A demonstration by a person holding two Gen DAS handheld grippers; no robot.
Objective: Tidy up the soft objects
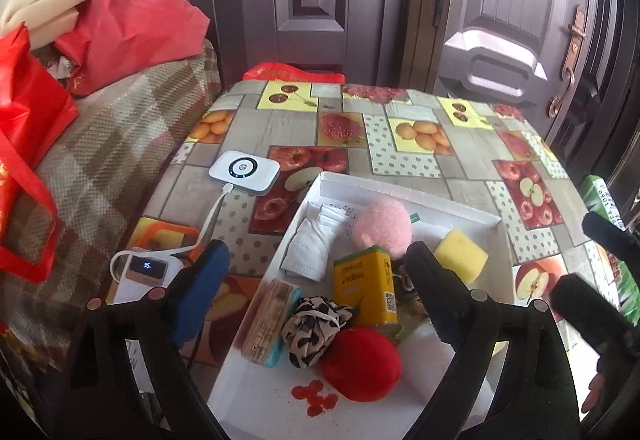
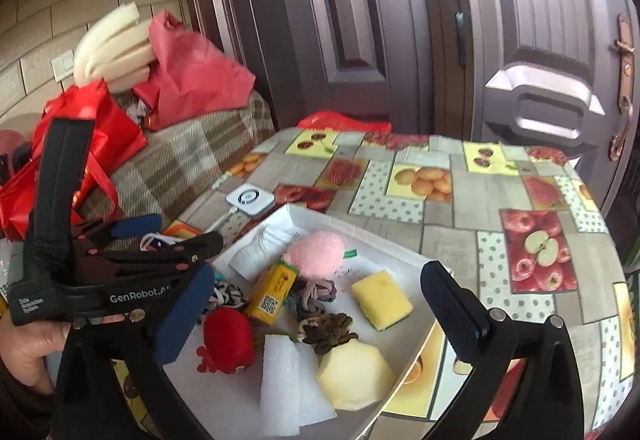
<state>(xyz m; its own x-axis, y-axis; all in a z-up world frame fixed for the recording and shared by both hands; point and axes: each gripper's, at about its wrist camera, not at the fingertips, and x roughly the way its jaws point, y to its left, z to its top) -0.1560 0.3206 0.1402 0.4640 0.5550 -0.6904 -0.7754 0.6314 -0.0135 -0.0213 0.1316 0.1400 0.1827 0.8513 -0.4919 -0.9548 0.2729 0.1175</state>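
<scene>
**Both grippers spread wide over the tray of soft things**

Nearest the left wrist camera lies the red plush ball (image 1: 361, 363), low in the white tray (image 1: 400, 188), between the left gripper's (image 1: 316, 272) released fingers; nothing is pinched there. Going left to right across that view: a white power bank (image 1: 140, 272) and its cable on the fruit-print tablecloth (image 1: 472, 147), a white pocket router (image 1: 243, 172) beyond it, then the tray. Inside it sit a biscuit-coloured packet with a teal edge (image 1: 269, 321), a leopard-print scrunchie (image 1: 314, 328), a folded white cloth (image 1: 316, 244), a yellow tin (image 1: 367, 286), a pink fluffy ball (image 1: 384, 226) and a yellow sponge (image 1: 461, 255).

From the right wrist camera the right gripper (image 2: 324, 310) also hangs unclenched and empty. In that view the left gripper (image 2: 168, 236) crosses in from the left edge, held by a hand (image 2: 28, 352). Further right lie white foam sheets (image 2: 290, 384), a pale yellow foam piece (image 2: 356, 376), a brown scrunchie (image 2: 328, 332) and a braided hair tie (image 2: 316, 292).

The step in hand looks like choosing and reaching for the next soft item. To do it well, I would lower one gripper squarely over a single piece, the red ball being the closest, keep the fingers clear of the hard tin beside it, and squeeze gently, since plush compresses and can slip. The two grippers sit close together, so moving one at a time would avoid a knock.
</scene>
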